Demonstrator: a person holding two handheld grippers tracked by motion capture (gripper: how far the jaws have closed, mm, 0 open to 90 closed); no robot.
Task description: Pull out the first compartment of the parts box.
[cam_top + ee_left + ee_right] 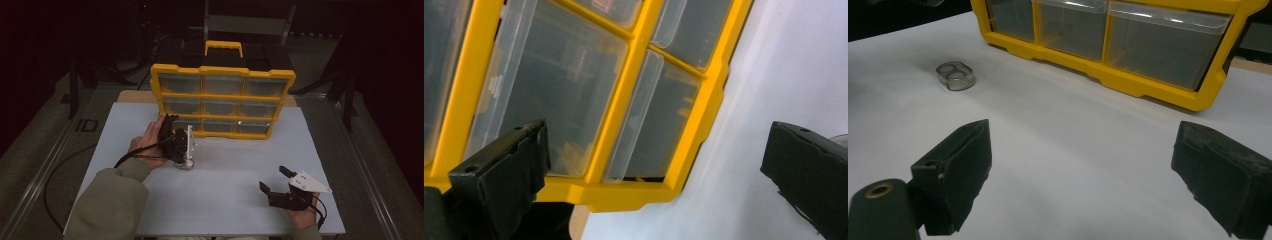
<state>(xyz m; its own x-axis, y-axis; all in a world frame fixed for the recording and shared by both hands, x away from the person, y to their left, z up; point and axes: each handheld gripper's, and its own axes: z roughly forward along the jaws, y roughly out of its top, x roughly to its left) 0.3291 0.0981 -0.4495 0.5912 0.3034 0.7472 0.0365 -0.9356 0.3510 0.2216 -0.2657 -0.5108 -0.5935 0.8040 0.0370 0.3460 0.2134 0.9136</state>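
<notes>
Both grippers stood wide and empty: the left gripper (167,125) tilted near the yellow organizer (223,99), the right gripper (273,180) well apart from it.

No lettering seems readable anywhere in this dim light.

a person's left arm wore a loose olive-green sleeve (107,200) at the lower left of the high view. each hand carried a black gripper: the left gripper (176,142) trailed a black cable, the right gripper (280,185) bore a grey three-cornered plate. blocky black jaws showed a round screw hole.
</notes>
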